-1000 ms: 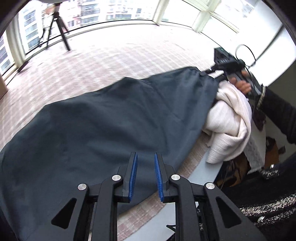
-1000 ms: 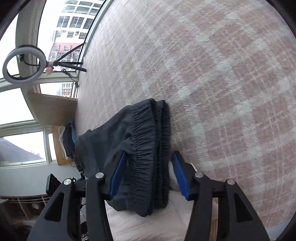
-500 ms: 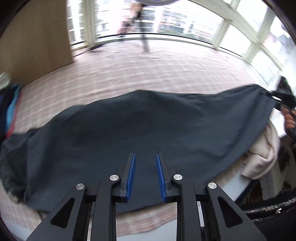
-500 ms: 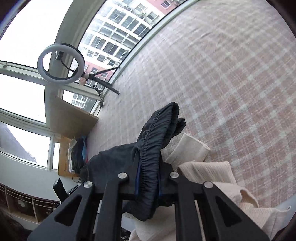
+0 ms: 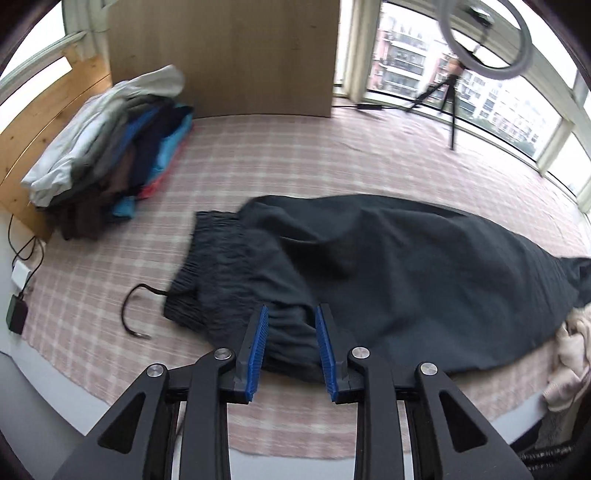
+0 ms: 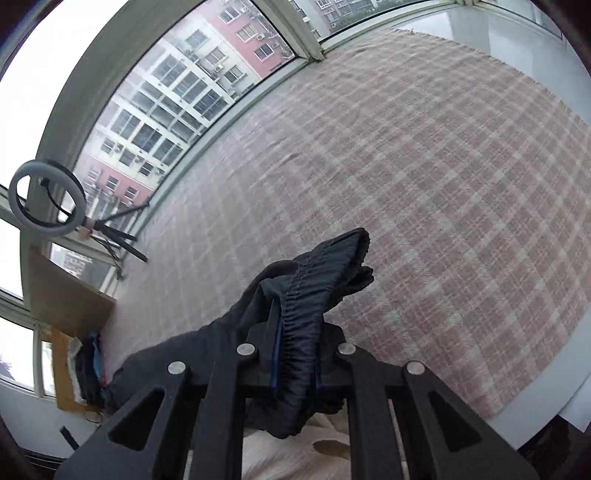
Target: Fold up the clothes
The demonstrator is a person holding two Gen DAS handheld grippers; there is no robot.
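Observation:
Dark grey trousers [image 5: 399, 273] lie stretched across the pink plaid cloth, elastic waistband [image 5: 210, 266] at the left with a black drawstring [image 5: 129, 314] trailing out. My left gripper [image 5: 290, 328] is open, its blue pads either side of a fold near the waistband's front edge. In the right wrist view my right gripper [image 6: 295, 347] is shut on the gathered cuff end of the trousers [image 6: 317, 273], lifted above the cloth. A cream sweater [image 5: 570, 354] lies under that end.
A stack of folded clothes [image 5: 110, 136] sits at the back left beside a wooden panel [image 5: 225, 55]. A ring light on a tripod [image 5: 480, 33] stands by the windows. A black charger and cable [image 5: 16, 310] lie at the left edge.
My left gripper has swung left along the trousers to the waistband end and now straddles the fabric. My right gripper closed on the cuff end and has raised it.

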